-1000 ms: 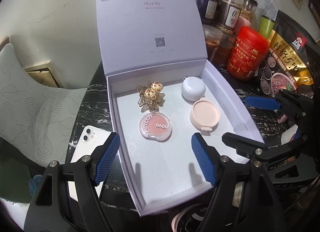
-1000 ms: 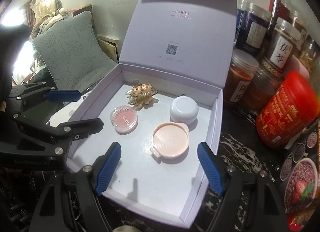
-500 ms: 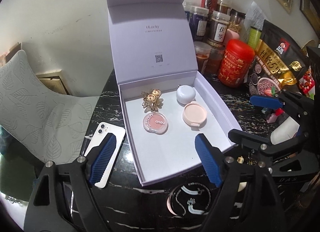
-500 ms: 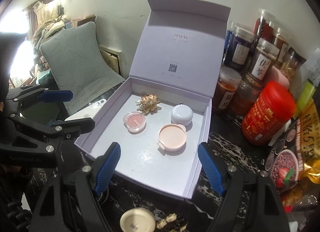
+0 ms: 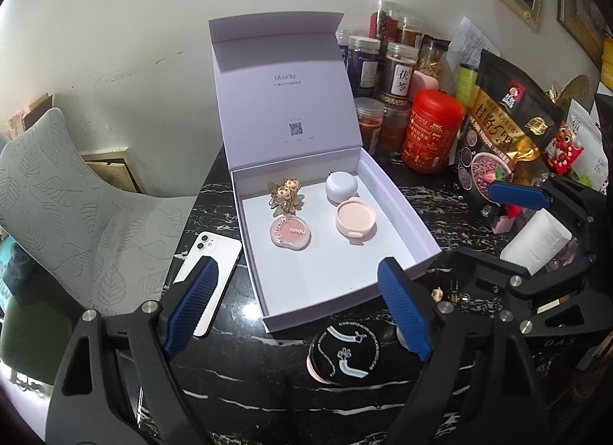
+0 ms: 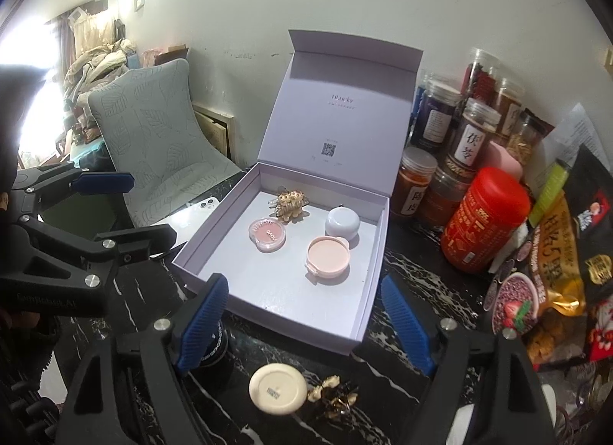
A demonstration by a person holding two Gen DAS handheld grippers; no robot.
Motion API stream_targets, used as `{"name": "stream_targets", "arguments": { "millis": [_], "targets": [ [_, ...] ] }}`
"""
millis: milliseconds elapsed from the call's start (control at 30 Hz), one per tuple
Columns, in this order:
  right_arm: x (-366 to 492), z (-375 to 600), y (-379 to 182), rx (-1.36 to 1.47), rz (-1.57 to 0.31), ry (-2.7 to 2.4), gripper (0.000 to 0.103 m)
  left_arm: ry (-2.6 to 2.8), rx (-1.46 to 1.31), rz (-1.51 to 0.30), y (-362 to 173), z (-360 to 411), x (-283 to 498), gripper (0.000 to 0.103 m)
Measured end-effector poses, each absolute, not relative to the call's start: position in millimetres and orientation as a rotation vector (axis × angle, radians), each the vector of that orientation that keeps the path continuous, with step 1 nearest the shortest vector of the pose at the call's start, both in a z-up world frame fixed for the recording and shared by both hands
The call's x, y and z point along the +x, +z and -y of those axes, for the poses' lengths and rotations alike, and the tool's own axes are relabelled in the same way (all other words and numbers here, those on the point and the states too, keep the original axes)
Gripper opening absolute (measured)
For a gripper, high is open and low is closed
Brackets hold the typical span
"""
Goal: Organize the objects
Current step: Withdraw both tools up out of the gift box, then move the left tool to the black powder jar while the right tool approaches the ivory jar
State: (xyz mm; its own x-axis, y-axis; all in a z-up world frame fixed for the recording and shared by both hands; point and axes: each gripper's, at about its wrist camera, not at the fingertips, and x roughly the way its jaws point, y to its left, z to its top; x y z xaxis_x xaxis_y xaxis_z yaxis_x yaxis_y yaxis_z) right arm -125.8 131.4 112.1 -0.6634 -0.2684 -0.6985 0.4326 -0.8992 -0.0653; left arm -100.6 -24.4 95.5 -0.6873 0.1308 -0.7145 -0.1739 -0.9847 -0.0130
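An open pale lilac box (image 5: 333, 276) (image 6: 291, 299) with its lid upright holds a gold hair clip (image 5: 285, 194), a pink blush compact (image 5: 290, 232), a white round case (image 5: 341, 186) and a peach compact (image 5: 354, 219). In front of the box lie a black round compact (image 5: 343, 355), a cream compact (image 6: 277, 389) and a gold trinket (image 6: 333, 395). My left gripper (image 5: 297, 307) (image 6: 130, 209) and right gripper (image 6: 304, 324) (image 5: 494, 226) hover above the box's near edge. The jaws of both are opening, with nothing held between them.
A white phone (image 5: 208, 288) lies left of the box on the black marble table (image 5: 237, 387). Jars (image 6: 471, 138), a red canister (image 6: 484, 219) and snack bags (image 5: 502, 130) crowd the right side. A grey chair (image 6: 153, 138) stands at the left by the wall.
Both grippers have drawn back and up from the box, which now looks smaller. Their jaws stand wider. The black compact, the cream compact and the trinket have come into view.
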Motion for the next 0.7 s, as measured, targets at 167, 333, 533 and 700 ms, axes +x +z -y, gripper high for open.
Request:
{"name": "stream_targets", "arguments": {
  "millis": [167,333,533,700],
  "targets": [
    [-109.7,-136.1,118.2,0.994,-0.32,-2.561,0.085,2.749,-1.128,-0.097,101.0,20.3,-86.5,0.09],
    [-97.5,-141.1,117.5,0.995,-0.314,-2.576,0.085,2.758,-1.11,-0.105,103.4,17.2,-77.1,0.09],
    [-87.2,-146.9,112.3,1.006,-0.294,-2.586,0.086,2.748,-1.109,-0.103,99.7,14.8,-69.5,0.09],
    [-81.4,-148.8,103.4,1.026,-0.288,-2.579,0.086,2.731,-1.128,-0.106,90.6,12.7,-65.3,0.09]
  ]
}}
